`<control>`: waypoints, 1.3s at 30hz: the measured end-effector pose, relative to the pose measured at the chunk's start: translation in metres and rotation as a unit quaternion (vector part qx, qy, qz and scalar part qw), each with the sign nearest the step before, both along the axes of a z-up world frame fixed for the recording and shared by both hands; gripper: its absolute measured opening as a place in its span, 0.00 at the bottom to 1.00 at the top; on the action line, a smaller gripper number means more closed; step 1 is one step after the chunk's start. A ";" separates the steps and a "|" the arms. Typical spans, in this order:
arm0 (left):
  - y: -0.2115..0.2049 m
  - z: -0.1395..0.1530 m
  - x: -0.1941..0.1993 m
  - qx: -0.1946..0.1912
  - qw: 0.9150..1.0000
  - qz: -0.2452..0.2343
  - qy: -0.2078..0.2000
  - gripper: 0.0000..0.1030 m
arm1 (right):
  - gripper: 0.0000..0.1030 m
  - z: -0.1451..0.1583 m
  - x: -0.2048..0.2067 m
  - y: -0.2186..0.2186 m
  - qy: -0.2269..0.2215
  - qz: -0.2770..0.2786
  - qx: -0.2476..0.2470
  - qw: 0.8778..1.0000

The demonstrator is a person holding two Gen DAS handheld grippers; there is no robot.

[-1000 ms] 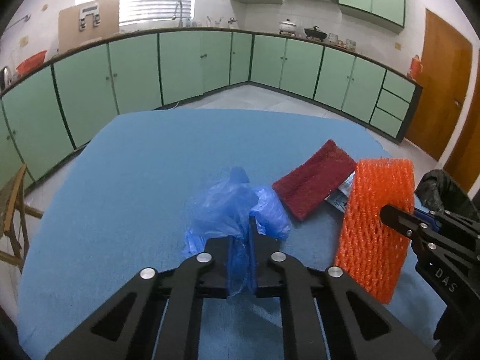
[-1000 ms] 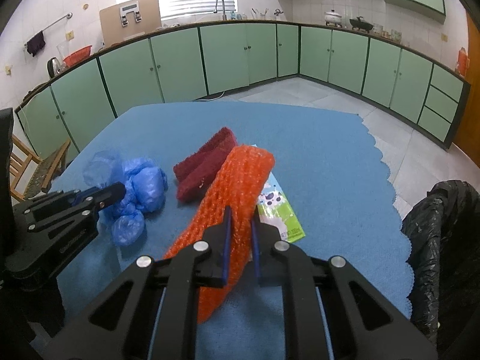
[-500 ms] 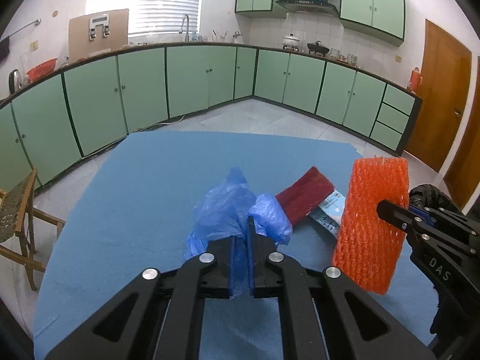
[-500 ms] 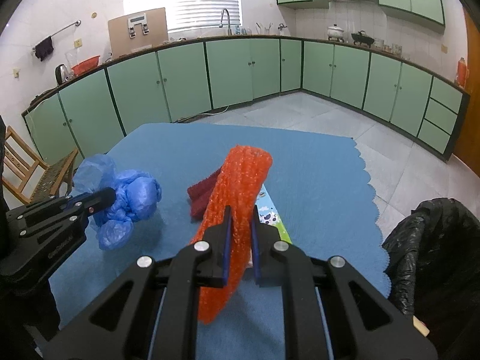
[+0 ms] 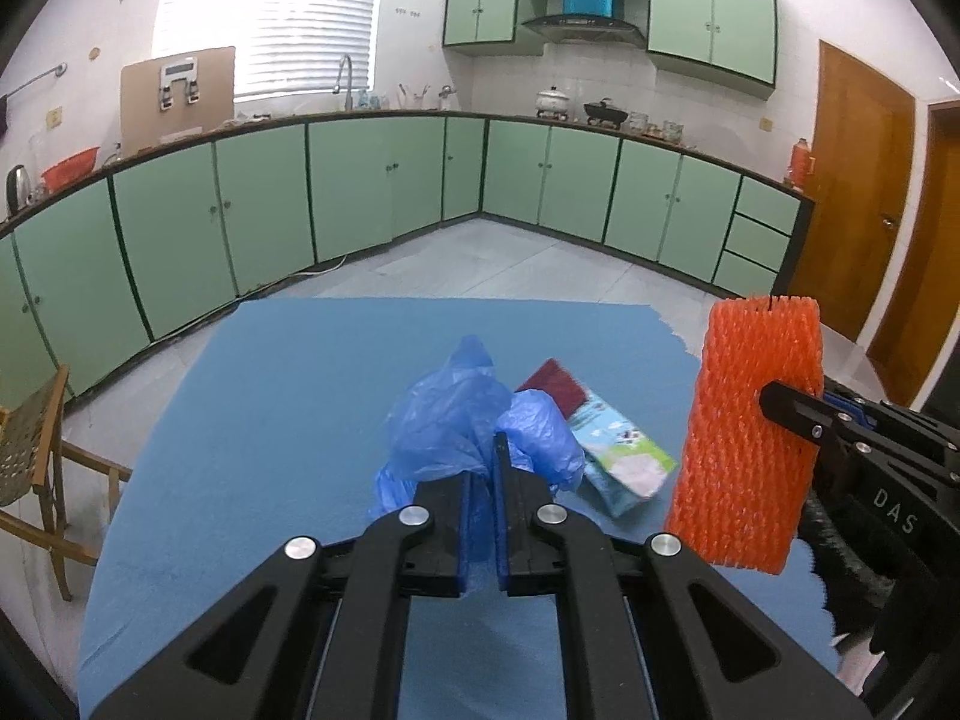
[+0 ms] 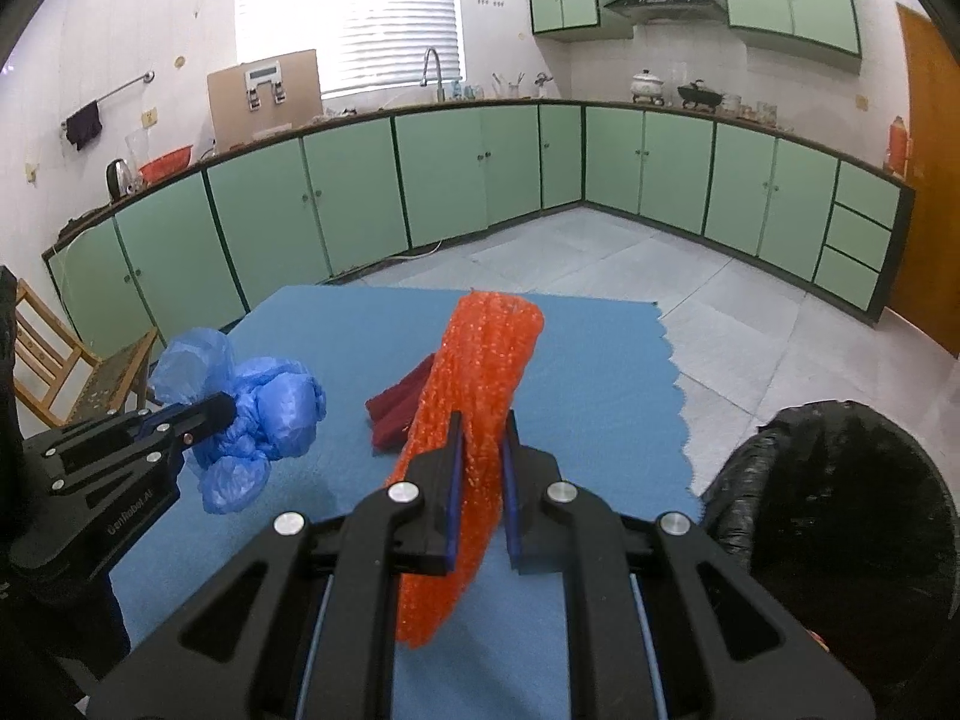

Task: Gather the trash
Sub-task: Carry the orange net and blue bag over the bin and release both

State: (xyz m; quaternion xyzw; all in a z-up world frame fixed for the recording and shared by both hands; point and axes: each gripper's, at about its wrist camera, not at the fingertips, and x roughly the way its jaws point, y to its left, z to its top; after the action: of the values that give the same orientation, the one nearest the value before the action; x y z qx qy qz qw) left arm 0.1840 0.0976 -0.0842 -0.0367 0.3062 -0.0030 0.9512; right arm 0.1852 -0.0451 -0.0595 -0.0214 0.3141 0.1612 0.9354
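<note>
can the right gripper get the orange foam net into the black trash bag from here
Probably yes. The right gripper is shut on the orange foam net, lifted off the table, and the black trash bag gapes just to its right with nothing between.

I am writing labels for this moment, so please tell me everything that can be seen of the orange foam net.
The orange foam net is a soft mesh sleeve of foamed plastic, open at its top end. The right tool is shut on its middle, squeezing it flat there. It hangs tilted above the blue tablecloth, lifted clear and touching only the tool. The left wrist view shows its diamond mesh and slightly frayed top edge.
</note>
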 end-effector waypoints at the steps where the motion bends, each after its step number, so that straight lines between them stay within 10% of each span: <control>1: -0.003 0.002 -0.001 -0.001 1.000 -0.003 -0.001 0.06 | 0.10 0.004 -0.003 -0.004 -0.004 -0.002 0.000 1.000; 39: -0.263 0.038 0.012 -0.021 0.973 -0.225 -0.047 0.06 | 0.09 0.016 -0.072 -0.267 -0.049 -0.220 -0.044 0.973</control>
State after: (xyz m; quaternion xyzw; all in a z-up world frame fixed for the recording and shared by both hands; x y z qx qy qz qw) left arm 0.1955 -0.1657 -0.0460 0.0130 0.2613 -0.2254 0.9385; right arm 0.1128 -0.3122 -0.0433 -0.0009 0.2713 -0.0643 0.9603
